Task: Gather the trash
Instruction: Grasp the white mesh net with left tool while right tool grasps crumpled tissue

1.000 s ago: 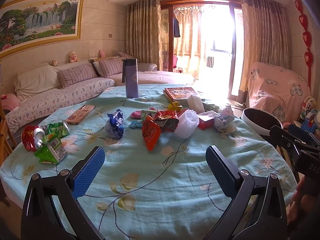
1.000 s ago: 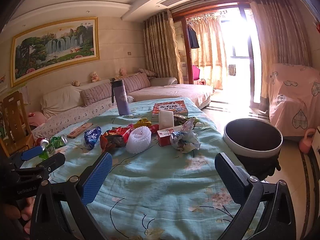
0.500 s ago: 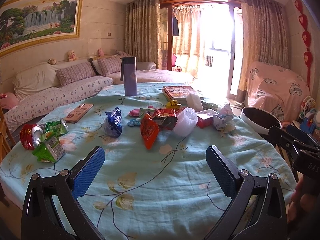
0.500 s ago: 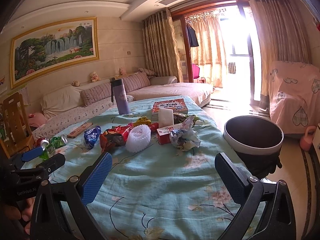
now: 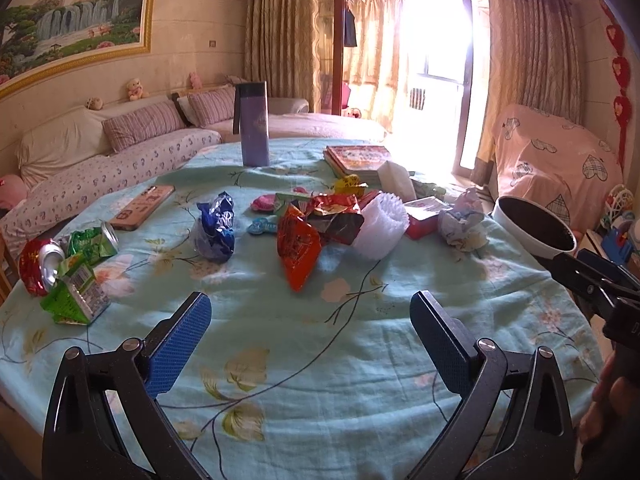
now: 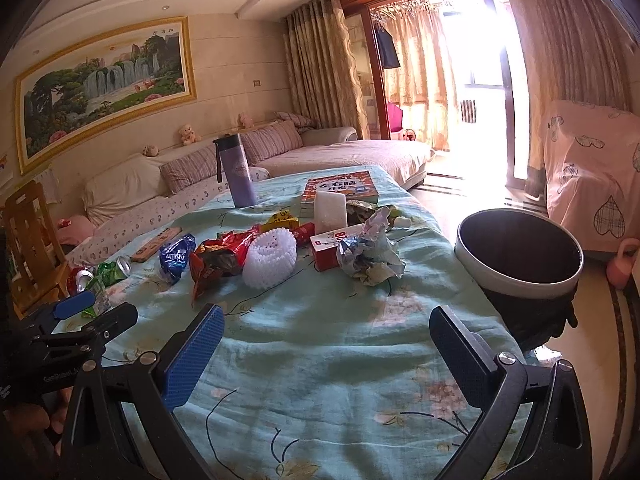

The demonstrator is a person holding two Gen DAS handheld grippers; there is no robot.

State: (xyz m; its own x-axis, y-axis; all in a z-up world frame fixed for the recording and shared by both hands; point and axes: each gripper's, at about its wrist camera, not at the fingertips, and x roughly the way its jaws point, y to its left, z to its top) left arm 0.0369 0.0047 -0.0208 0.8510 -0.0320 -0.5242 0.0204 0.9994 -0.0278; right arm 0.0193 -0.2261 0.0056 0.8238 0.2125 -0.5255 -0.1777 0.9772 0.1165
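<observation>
Both the left gripper and right gripper hovered over the near tabletop, jaws wide open and empty. Farther on, the trash lay mid-tabletop: 2 crushed cans at left, wrappers in the middle, crumpled paper to the right. The bin stood just beside the tabletop's right edge.

Wrappers are heaped mid-table; cans lie left of the heap, a bottle behind it, a bin right of it.
</observation>
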